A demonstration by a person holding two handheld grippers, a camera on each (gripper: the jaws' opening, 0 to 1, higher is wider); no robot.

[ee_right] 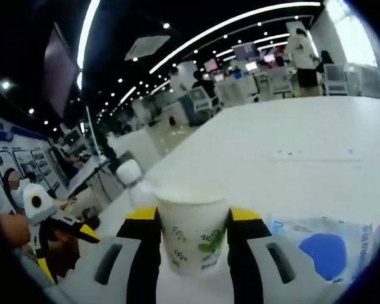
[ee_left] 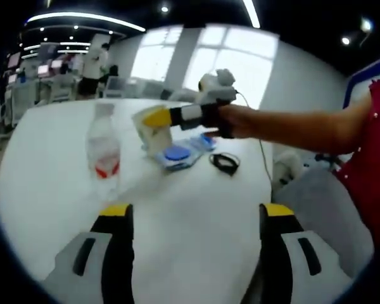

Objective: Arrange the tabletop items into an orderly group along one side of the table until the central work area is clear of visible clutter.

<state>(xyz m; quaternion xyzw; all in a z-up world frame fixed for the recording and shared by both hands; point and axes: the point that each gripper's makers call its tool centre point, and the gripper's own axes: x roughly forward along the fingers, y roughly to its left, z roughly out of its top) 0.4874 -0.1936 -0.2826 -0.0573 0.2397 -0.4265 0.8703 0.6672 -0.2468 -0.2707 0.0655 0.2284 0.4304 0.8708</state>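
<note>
Between the jaws of the right gripper (ee_right: 191, 221) stands a paper cup (ee_right: 191, 235), upright, and both jaws press on its sides, so this gripper is clenched on the cup. Just beside the cup on the bench (ee_right: 316, 145), toward the right jaw, lies a flat packet with a blue circle (ee_right: 323, 250), and just behind the left jaw rises the white cap of a water bottle (ee_right: 129, 172). The left gripper (ee_left: 196, 212) is released: its jaws stand wide apart with only bare bench between them. Ahead of it and a little to the left stands the water bottle (ee_left: 104, 149), upright, so its long axis goes straight up from the bench. Farther ahead the right gripper (ee_left: 177, 116) holds the paper cup (ee_left: 149, 130) above the blue-marked packet (ee_left: 179, 154), and a small black coil (ee_left: 225, 162) lies near to the right of them. In my judgement the left gripper is the nearer one to the bottle, so the coming move depends on it reaching forward and slightly left, with the jaws at both sides of the standing body.
</note>
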